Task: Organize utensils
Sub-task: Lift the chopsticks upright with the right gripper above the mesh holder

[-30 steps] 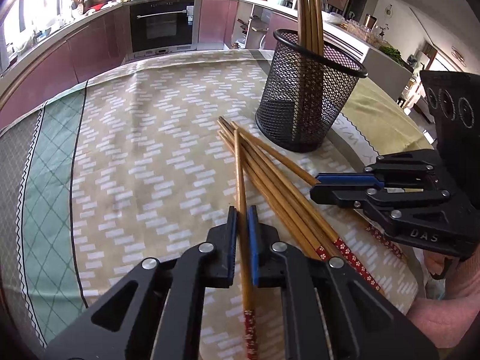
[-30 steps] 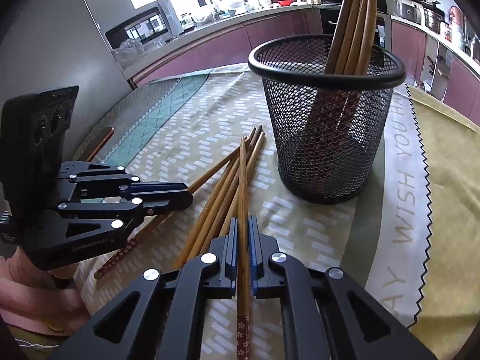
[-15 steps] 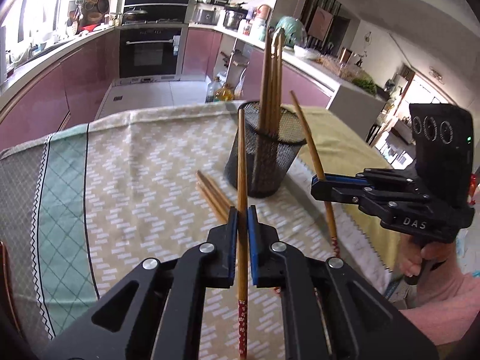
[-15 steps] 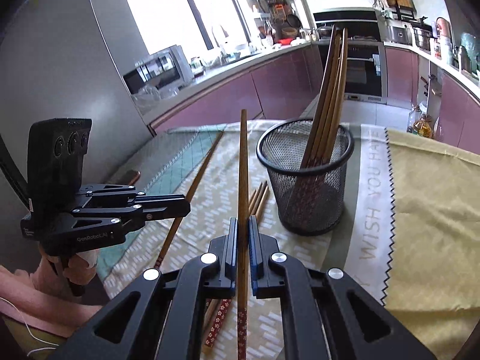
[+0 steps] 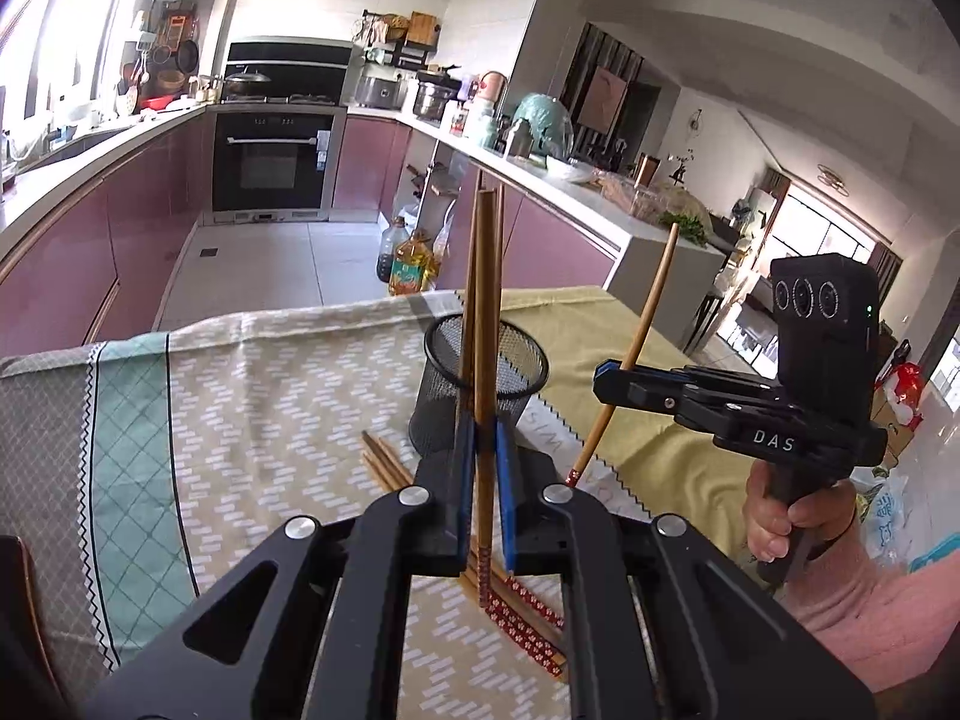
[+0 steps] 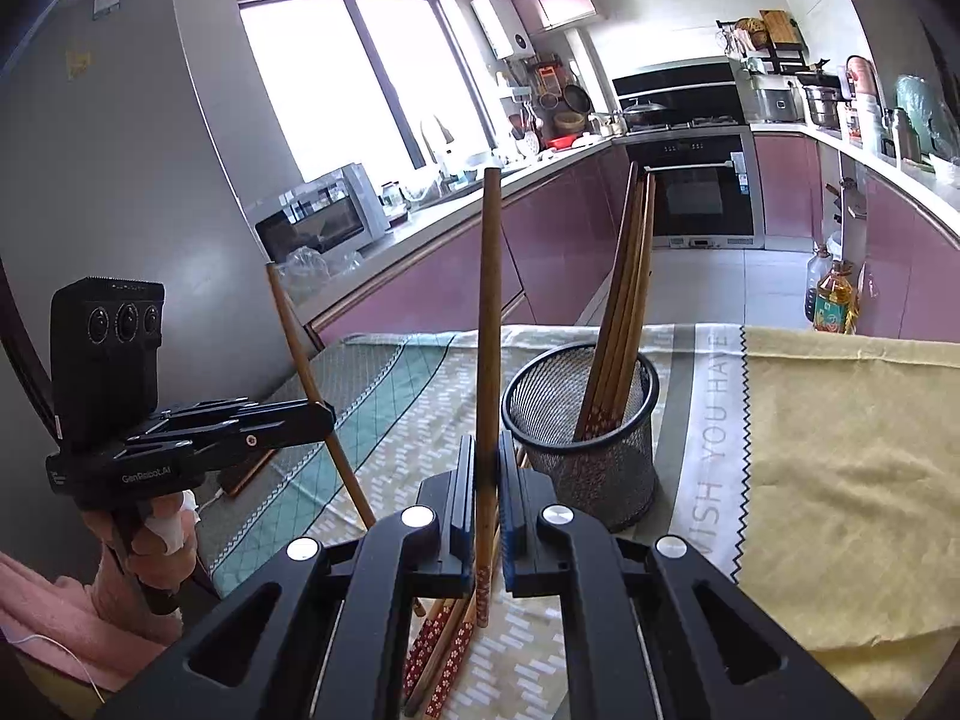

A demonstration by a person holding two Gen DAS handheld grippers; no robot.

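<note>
each hand-held gripper is closed on one chopstick, long axis near upright. left hand-held gripper (image 5: 480, 480) holds a chopstick (image 5: 485, 324) lined up before the cup (image 5: 480, 384); right hand-held gripper (image 6: 487, 492) holds its chopstick (image 6: 489, 324) just left of the cup. right view alone shows chopsticks (image 6: 618, 324) standing inside; spares (image 6: 441, 648) lie on the tabletop (image 6: 840, 450).
</note>
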